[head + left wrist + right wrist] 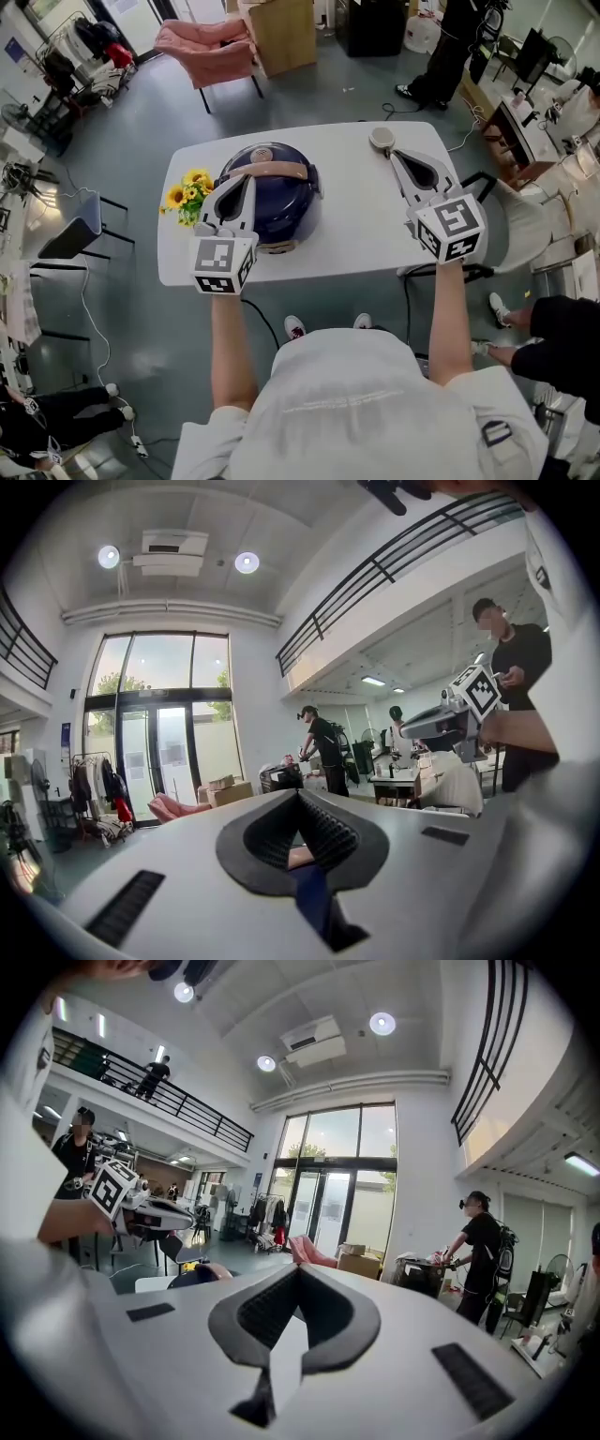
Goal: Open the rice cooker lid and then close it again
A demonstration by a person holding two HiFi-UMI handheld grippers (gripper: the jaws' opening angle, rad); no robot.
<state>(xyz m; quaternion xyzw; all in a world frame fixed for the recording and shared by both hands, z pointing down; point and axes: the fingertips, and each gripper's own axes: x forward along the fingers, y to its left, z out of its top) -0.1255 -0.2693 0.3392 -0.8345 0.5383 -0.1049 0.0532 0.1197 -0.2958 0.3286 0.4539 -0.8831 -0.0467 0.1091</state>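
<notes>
A dark blue rice cooker (281,206) with a tan handle (277,172) across its shut lid stands on the left half of the white table (356,225). My left gripper (247,178) hovers over the cooker's left side, jaws shut and holding nothing. In the left gripper view its tips (298,794) meet, and the handle (298,857) and blue lid (311,897) show through the gap below. My right gripper (394,154) is over the table's right half, apart from the cooker, also shut and holding nothing (298,1269). The right gripper view catches the cooker (192,1277) low at the left.
Yellow flowers (187,195) lie left of the cooker. A round beige object (382,139) sits at the table's far edge, just beyond the right gripper. A pink chair (211,47), a cardboard box (281,33), a grey chair (80,225) and a standing person (450,47) surround the table.
</notes>
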